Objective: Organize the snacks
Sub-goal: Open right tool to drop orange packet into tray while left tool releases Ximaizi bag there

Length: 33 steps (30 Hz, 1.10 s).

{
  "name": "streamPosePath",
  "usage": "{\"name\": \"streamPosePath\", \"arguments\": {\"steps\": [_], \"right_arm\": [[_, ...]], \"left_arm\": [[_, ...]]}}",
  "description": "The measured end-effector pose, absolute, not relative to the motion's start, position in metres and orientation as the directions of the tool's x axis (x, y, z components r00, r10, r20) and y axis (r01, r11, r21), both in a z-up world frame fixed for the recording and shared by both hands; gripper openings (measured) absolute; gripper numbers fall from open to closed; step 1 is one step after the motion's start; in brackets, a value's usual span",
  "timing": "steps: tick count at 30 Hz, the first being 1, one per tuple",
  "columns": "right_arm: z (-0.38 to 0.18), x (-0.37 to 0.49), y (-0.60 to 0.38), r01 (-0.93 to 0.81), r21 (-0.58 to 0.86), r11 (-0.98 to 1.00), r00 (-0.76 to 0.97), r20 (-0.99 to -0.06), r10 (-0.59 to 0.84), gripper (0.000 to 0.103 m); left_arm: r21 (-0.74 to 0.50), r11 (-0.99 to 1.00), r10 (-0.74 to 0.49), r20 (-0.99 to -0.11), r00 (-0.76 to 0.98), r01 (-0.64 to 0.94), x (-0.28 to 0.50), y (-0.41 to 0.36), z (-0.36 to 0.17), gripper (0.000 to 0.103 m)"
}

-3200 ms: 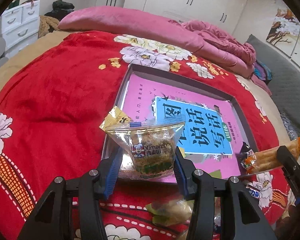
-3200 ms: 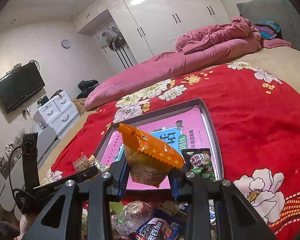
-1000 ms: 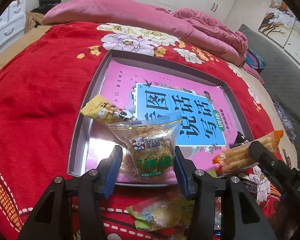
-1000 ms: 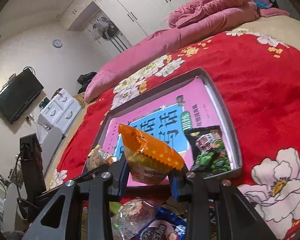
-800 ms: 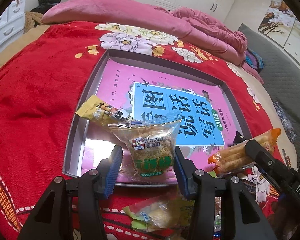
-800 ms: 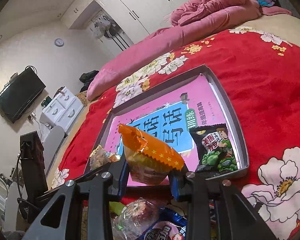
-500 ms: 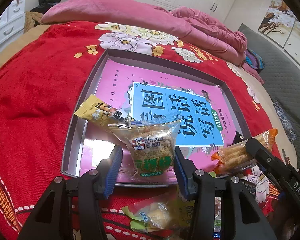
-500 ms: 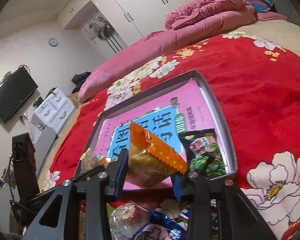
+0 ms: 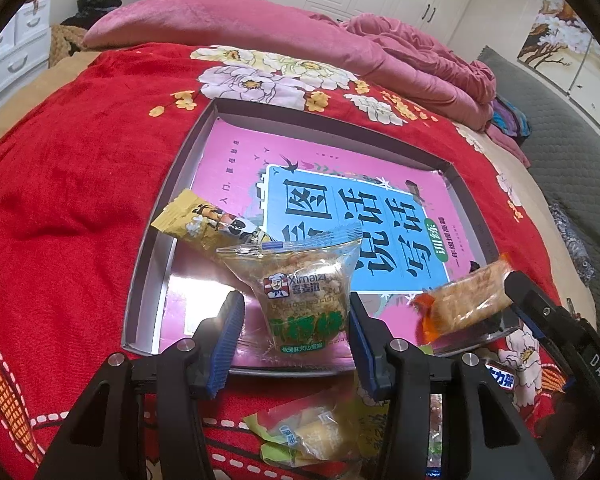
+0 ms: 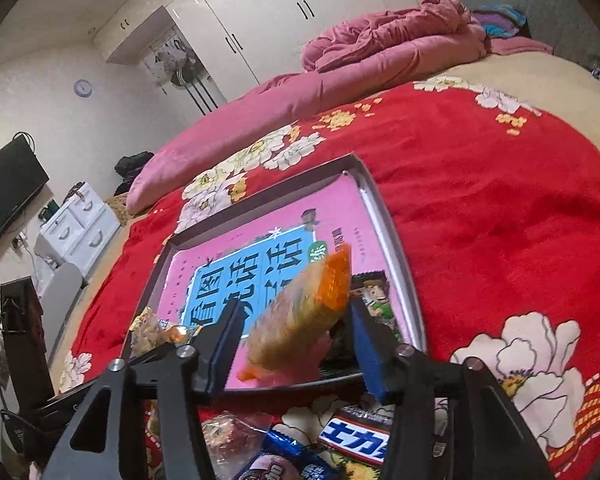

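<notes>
Our left gripper (image 9: 294,338) holds the clear snack packet (image 9: 300,288) upright between its blue fingers (image 9: 228,336), above the near edge of the grey tray (image 9: 148,264) on the red bedspread (image 9: 60,184). A yellow packet (image 9: 204,224) leans on the tray's left rim. Our right gripper (image 10: 296,344) has just been opening; its fingers (image 10: 366,354) stand apart from the orange-ended packet (image 10: 300,316), which is blurred and tilted between them, apparently loose over the tray's near right corner, above a dark green packet (image 10: 374,304). More wrapped snacks (image 10: 352,436) lie on the bed below.
</notes>
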State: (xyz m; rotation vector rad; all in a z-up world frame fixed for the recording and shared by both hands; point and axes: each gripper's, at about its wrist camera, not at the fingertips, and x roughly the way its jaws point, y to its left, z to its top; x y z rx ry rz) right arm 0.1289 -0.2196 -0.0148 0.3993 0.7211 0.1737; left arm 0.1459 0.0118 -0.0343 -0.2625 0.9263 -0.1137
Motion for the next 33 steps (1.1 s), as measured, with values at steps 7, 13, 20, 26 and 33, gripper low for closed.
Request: {"name": "streamPosePath", "arguments": {"steps": [7,13,20,26,33], "right_arm": [[-0.014,0.128,-0.22,-0.026,0.41,0.912,0.74,-0.606,0.293,0.055],[-0.012,0.126,-0.212,-0.051,0.386,0.921,0.733,-0.612,0.297,0.055],[-0.006,0.125,-0.203,-0.075,0.325,0.943,0.743,-0.613,0.27,0.055],[-0.004,0.124,-0.2,-0.089,0.298,0.95,0.744,-0.615,0.262,0.055],[-0.001,0.121,-0.203,-0.084,0.298,0.951,0.754,-0.604,0.257,0.057]], "left_arm": [[-0.256,0.967,-0.195,-0.776,0.6,-0.017,0.148,0.012,-0.034,0.053],[-0.27,0.962,-0.191,-0.774,0.604,-0.041,0.154,0.02,-0.035,0.053],[-0.28,0.959,-0.197,-0.772,0.604,-0.045,0.154,0.022,-0.034,0.054],[-0.284,0.958,-0.2,-0.768,0.608,-0.044,0.153,0.023,-0.033,0.063],[-0.271,0.962,-0.187,-0.766,0.615,-0.045,0.152,0.025,-0.029,0.066]]}}
